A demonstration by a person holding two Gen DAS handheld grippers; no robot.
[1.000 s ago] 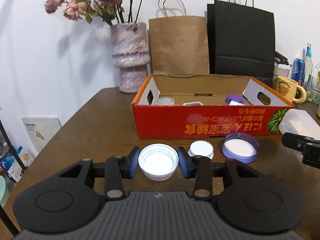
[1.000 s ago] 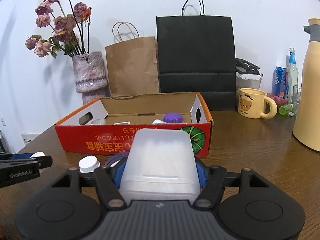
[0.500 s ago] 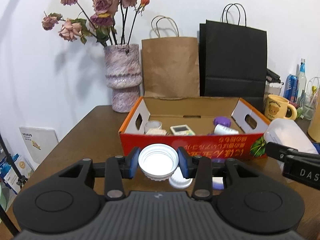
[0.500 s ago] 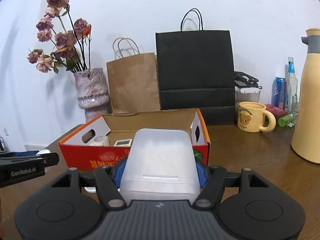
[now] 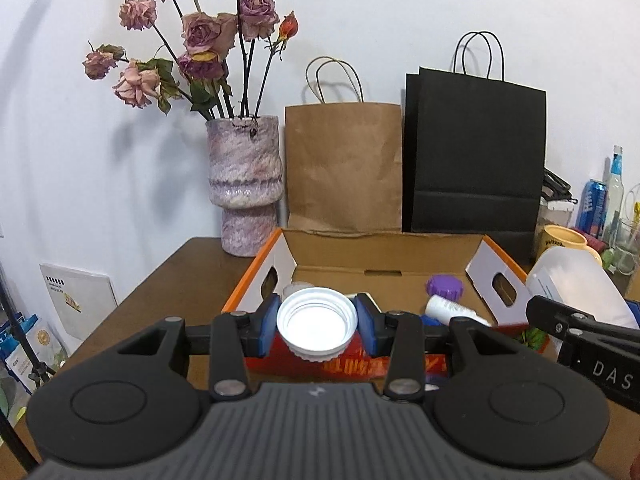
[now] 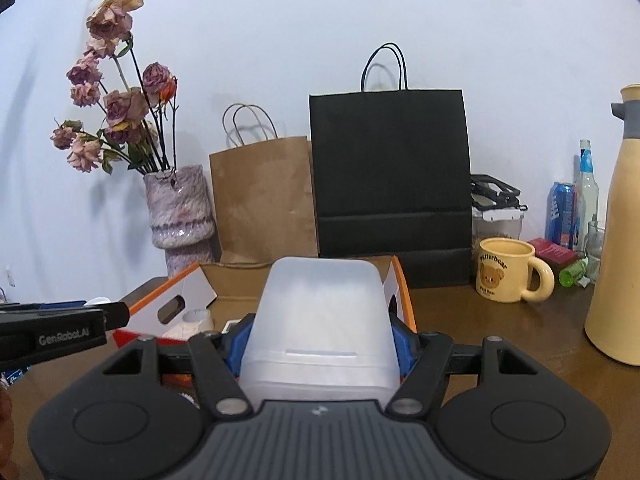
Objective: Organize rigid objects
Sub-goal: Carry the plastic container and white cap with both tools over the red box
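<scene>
White plastic fills both grips: the left gripper (image 5: 316,326) pinches a ribbed white cap (image 5: 316,322) by its sides, open face up, above the near wall of the red cardboard box (image 5: 384,364). The right gripper (image 6: 320,346), jaws half apart, clamps a translucent tub (image 6: 320,320) near the box's right end, apparently both for dropping inside.

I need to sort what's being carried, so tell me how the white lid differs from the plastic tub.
The white lid is round and opaque; the plastic tub is boxy with rounded corners and translucent. The lid is shallow and fits easily between the left gripper's pads, while the tub is bulkier and fills the right gripper. The lid shows its hollow inside; the tub shows a closed face. Both are whitish plastic, clamped and held near the red box.
</scene>
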